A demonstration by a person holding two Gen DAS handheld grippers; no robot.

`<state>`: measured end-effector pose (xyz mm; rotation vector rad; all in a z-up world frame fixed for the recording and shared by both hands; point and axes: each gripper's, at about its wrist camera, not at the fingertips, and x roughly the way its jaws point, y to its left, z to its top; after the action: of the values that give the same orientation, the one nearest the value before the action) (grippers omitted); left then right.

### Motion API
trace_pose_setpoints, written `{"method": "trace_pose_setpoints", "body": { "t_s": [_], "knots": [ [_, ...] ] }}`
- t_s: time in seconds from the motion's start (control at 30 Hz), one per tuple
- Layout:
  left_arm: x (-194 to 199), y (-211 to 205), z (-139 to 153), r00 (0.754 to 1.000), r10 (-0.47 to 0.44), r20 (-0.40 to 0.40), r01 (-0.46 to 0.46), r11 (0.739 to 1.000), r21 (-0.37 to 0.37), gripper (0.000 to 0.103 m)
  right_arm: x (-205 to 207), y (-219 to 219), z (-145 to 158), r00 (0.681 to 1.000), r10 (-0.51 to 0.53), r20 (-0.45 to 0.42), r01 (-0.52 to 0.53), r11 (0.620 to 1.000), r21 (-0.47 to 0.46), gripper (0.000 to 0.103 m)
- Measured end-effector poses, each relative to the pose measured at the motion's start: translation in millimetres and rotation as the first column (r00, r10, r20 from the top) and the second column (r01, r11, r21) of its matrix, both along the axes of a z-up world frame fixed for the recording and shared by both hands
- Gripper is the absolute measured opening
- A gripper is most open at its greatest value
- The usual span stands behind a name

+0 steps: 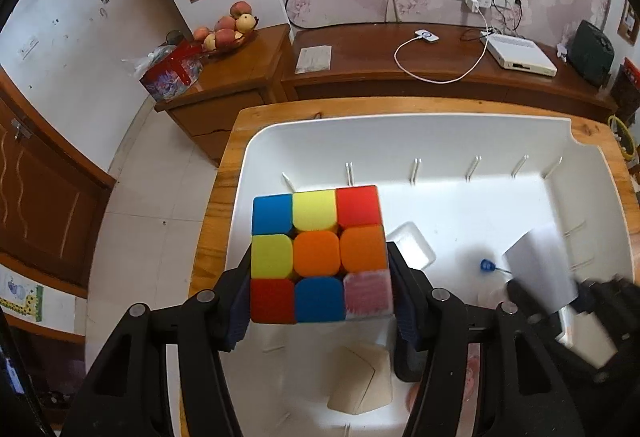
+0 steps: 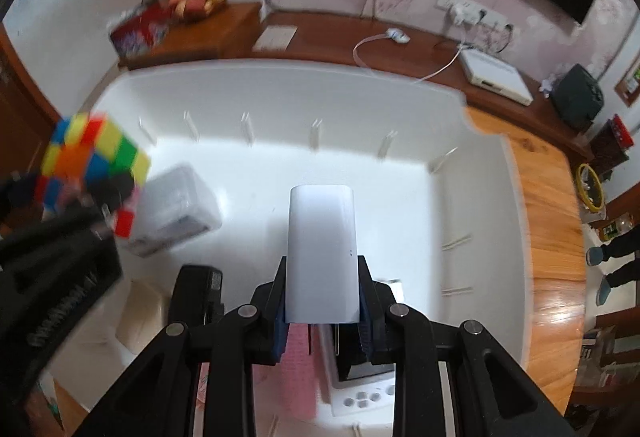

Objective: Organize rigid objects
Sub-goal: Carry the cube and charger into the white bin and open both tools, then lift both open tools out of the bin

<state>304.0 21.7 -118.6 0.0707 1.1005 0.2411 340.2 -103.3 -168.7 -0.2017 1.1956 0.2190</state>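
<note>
My left gripper [image 1: 320, 289] is shut on a Rubik's cube [image 1: 320, 253] and holds it above the left part of a large white bin [image 1: 400, 125]. In the right wrist view the cube [image 2: 96, 153] and the left gripper [image 2: 80, 209] show blurred at the left edge. My right gripper [image 2: 322, 285] is shut on a smooth white rounded box [image 2: 320, 245] over the middle of the bin [image 2: 280, 85]. The left wrist view shows that box [image 1: 540, 269] blurred at the right, with the right gripper [image 1: 592, 301] behind it.
In the bin lie a clear plastic box [image 2: 172, 209], a black adapter [image 2: 200, 289], a wooden block [image 1: 358, 379], a small blue item [image 1: 486, 265], a pink cloth [image 2: 300, 369] and a white game pad [image 2: 360, 397]. The bin rests on a wooden table [image 2: 552, 221].
</note>
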Motion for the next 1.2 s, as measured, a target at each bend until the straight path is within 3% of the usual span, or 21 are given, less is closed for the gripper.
{"method": "trace_pose_setpoints", "body": {
  "t_s": [0.1,0.17,0.3,0.43,0.93,1.2],
  "knots": [
    [-2,-1,0,1.0,-0.02,0.006,0.02,1.0,-0.015,0.067,-2,4,-3,1.0,0.008,-0.016,-0.009,1.0,-0.001,0.03],
    [-3,-3,1,1.0,-0.026,0.013,0.026,1.0,0.003,0.078,-4,5,3,1.0,0.015,0.016,-0.015,1.0,-0.005,0.032],
    [-6,-4,7,0.999,-0.034,0.022,0.034,0.999,-0.001,0.08,-11,5,17,0.998,0.023,0.065,-0.022,1.0,-0.013,0.05],
    [-13,-5,14,0.999,-0.044,0.02,0.044,0.999,-0.029,0.085,-16,1,30,0.995,0.025,0.092,-0.025,1.0,-0.002,0.05],
    [-58,-7,55,0.996,-0.058,0.074,0.059,0.998,-0.017,0.085,-67,-9,73,0.987,0.053,0.153,-0.061,0.997,0.052,0.05],
    [-94,-10,62,0.995,-0.07,0.064,0.07,0.998,0.003,0.085,-105,-14,82,0.983,0.085,0.162,-0.097,0.993,0.067,0.05]
  ]
}}
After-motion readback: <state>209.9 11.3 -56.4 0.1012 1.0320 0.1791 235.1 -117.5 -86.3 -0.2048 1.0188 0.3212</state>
